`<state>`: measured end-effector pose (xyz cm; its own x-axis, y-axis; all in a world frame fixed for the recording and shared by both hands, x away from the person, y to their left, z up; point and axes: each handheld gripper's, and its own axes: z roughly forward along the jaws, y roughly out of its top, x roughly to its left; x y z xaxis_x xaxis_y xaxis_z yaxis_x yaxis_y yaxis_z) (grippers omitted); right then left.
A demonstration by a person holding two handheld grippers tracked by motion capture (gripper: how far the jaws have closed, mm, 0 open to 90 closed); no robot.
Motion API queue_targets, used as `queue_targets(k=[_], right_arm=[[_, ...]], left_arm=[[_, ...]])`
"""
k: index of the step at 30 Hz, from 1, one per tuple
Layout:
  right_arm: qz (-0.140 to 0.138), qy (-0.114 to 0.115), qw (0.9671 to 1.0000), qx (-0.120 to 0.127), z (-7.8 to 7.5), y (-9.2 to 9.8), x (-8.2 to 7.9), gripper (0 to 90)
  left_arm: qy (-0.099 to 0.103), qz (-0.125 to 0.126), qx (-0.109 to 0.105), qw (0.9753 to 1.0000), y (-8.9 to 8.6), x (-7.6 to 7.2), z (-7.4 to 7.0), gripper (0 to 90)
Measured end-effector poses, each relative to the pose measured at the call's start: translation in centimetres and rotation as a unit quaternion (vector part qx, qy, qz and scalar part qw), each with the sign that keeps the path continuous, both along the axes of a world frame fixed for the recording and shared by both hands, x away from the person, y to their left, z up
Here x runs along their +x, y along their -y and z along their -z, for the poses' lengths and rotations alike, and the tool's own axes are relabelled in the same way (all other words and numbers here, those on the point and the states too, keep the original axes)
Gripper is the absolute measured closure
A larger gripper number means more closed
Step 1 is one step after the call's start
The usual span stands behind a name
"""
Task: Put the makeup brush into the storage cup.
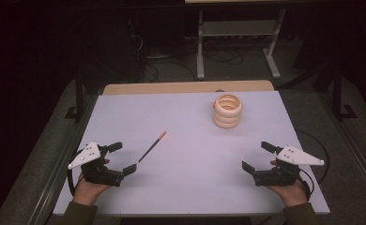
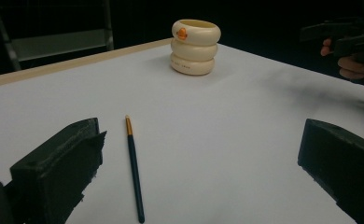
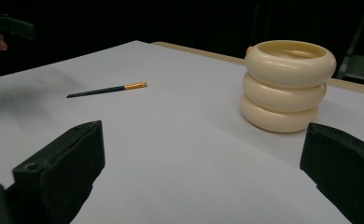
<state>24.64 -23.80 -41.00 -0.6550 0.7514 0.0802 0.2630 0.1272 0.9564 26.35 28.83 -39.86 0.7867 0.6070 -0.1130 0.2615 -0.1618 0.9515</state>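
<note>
A thin dark brush (image 1: pixel 151 147) with a metal collar lies flat on the white surface (image 1: pixel 186 187), slanting from the near left toward the middle. Its near end rests just beside the left tongs (image 1: pixel 122 158), which sit at the near left edge with jaws spread wide and nothing between them. In the left gripper view the brush (image 2: pixel 134 168) lies just inside the left jaw, collar end pointing away. The right tongs (image 1: pixel 257 156) rest at the near right, also gaping and empty, well apart from the brush.

At the far right of the surface stands a cream holder (image 1: pixel 227 110), shaped like three stacked rings, upright with its mouth open; what its inside holds cannot be told. From the right gripper view the holder (image 3: pixel 286 86) stands ahead and to the right, the brush (image 3: pixel 106 89) far off to the left.

By the look of it, the job has barely begun: the brush is not yet gripped or lifted. If it is meant for the holder, the grasp, the carry across and the drop all remain. The left tongs seem best placed to start.
</note>
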Motion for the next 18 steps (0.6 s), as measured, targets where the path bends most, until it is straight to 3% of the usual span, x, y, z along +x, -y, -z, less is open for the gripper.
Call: queue_targets(k=[18], right_arm=[[0.001,-0.003,1.0000,0.000,-0.14,0.04,0.01,0.0]], left_arm=[[0.001,0.001,-0.003,1.0000,0.49,0.95,-0.40,0.0]])
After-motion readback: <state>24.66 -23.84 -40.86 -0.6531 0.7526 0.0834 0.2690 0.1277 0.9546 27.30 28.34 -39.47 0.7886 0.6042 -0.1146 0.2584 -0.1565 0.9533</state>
